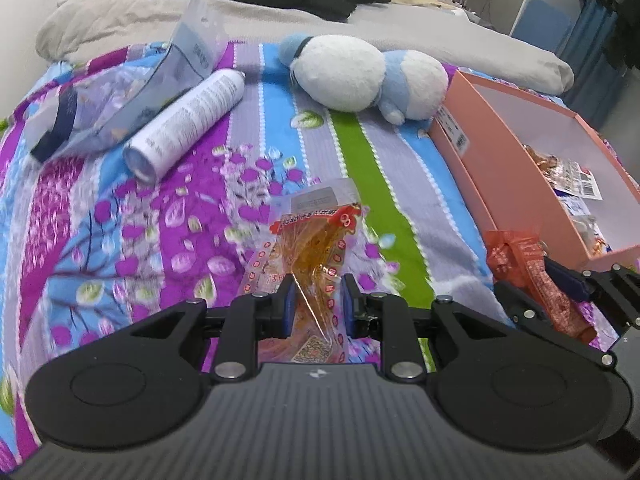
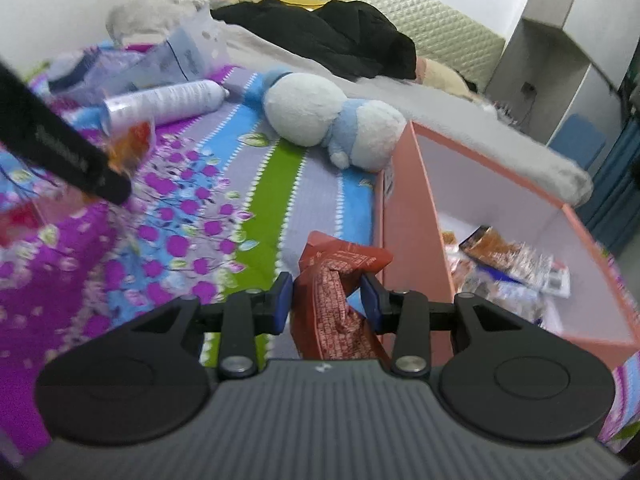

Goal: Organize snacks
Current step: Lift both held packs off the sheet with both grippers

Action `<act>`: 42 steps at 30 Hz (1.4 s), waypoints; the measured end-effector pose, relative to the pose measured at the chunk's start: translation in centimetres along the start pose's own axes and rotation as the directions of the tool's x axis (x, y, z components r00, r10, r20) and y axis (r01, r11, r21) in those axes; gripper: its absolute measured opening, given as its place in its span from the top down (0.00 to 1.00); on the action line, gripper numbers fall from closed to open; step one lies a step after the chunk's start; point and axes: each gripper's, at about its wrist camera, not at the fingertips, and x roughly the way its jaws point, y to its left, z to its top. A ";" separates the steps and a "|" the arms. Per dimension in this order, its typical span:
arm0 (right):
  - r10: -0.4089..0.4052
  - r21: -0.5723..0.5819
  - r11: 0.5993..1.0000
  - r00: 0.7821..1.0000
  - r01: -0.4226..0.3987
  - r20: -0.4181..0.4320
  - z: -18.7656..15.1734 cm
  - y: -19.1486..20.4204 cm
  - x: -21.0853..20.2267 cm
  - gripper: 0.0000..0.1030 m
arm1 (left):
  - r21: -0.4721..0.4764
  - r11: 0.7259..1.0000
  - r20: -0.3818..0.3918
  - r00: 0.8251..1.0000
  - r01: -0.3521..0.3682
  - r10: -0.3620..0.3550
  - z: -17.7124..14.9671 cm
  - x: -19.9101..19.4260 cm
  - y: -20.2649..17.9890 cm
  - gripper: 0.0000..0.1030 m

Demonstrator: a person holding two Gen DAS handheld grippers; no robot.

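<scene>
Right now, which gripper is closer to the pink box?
The right one. The right gripper, holding a red snack packet, sits just beside the pink box wall. The left gripper, holding a clear orange snack bag, is farther out over the bedspread.

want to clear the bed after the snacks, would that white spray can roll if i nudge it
Probably yes: the white spray can lies on its side, a smooth cylinder. The soft bedspread may slow it. It looks rigid, so likely easy to grip.
</scene>
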 end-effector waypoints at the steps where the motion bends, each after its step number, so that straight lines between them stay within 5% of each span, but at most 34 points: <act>1: 0.010 0.006 1.000 1.000 -0.010 -0.001 -0.2 -0.1 -0.3 0.61 | -0.004 1.000 -0.006 1.000 0.004 -0.004 -0.5 -0.1 -0.2 0.74; 10: 0.160 0.143 0.978 0.986 -0.152 -0.045 -3.8 -1.7 -0.1 0.60 | 0.006 0.998 -0.061 0.996 0.065 -0.064 -2.4 3.0 -1.8 0.70; 12: 0.198 0.176 0.967 0.978 -0.184 -0.068 -4.7 -2.0 0.5 0.59 | 0.007 0.996 -0.078 0.993 0.091 -0.090 -2.5 3.2 -1.9 0.58; 14: 0.223 0.219 0.955 0.971 -0.200 -0.086 -5.6 -2.5 0.9 0.57 | 0.004 0.991 -0.098 0.987 0.130 -0.129 -2.5 3.3 -1.9 0.35; 16: 0.227 0.247 0.949 0.969 -0.197 -0.099 -6.3 -2.8 1.1 0.40 | 0.003 0.981 -0.091 0.977 0.191 -0.190 -2.5 2.8 -1.6 0.20; 19: 0.224 0.265 0.944 0.972 -0.198 -0.071 -7.3 -3.2 0.7 0.28 | 0.031 0.974 -0.073 0.972 0.226 -0.223 -2.6 1.8 -1.2 0.12; 26: 0.234 0.321 0.924 0.971 -0.206 -0.051 -9.1 -4.1 0.5 0.27 | 0.119 0.976 -0.038 0.983 0.182 -0.179 -3.0 1.6 0.7 0.09; 34: 0.205 0.237 0.951 0.979 -0.201 0.007 -8.1 -3.1 0.0 0.28 | 0.204 0.957 -0.122 0.975 0.206 -0.184 -3.7 4.3 1.4 0.09; 38: 0.177 0.172 0.971 0.983 -0.166 -0.056 -7.6 -1.8 1.0 0.29 | 0.254 0.942 -0.132 0.973 0.220 -0.191 -3.5 5.3 0.6 0.09; 42: 0.168 0.192 0.970 0.981 -0.146 -0.102 -7.7 -1.6 1.7 0.41 | 0.306 0.931 -0.144 0.976 0.199 -0.161 -3.5 6.6 -0.1 0.09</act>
